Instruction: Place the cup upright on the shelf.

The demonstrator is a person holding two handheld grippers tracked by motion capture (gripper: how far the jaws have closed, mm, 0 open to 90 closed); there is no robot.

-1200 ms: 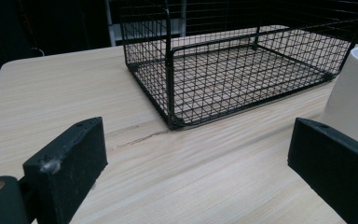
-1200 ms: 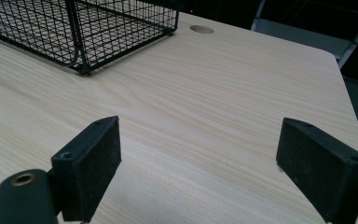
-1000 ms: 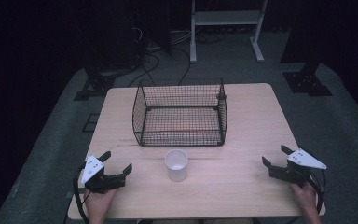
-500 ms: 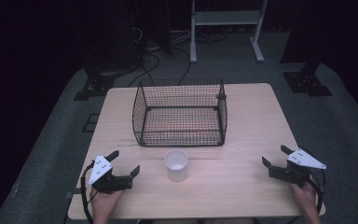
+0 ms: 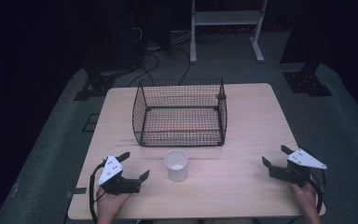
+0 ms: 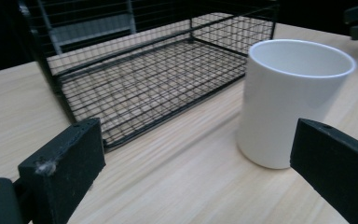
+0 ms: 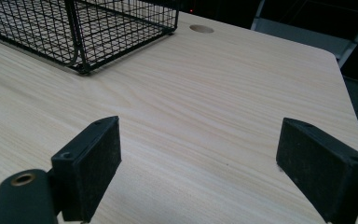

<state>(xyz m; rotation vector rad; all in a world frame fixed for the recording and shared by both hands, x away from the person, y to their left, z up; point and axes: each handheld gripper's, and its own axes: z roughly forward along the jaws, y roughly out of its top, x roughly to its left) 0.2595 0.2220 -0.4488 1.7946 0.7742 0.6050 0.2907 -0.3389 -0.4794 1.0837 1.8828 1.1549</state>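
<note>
the cup (image 5: pixel 176 164) stands upright on the worktop (image 5: pixel 242 186), just before the basket (image 5: pixel 179 112). the left claw (image 5: pixel 131 166) has just been opening, nothing between its jaws; the right claw (image 5: pixel 274 156) also gapes empty. the cup sits off to one side of the left claw, so one jaw may tip it.

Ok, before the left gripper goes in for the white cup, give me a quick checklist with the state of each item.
1. Left gripper jaws wide enough for the cup: ok, open with nothing between them.
2. Cup upright on the table: ok.
3. Cup apart from the wire basket: ok, a strip of bare table lies between them.
4. Cup centred between the jaws: not ok, in the left gripper view it sits toward the right jaw.
5. Right gripper out of the path: ok, open near the table's right edge.
6. Cup empty: cannot tell, its bottom is hidden.
</note>
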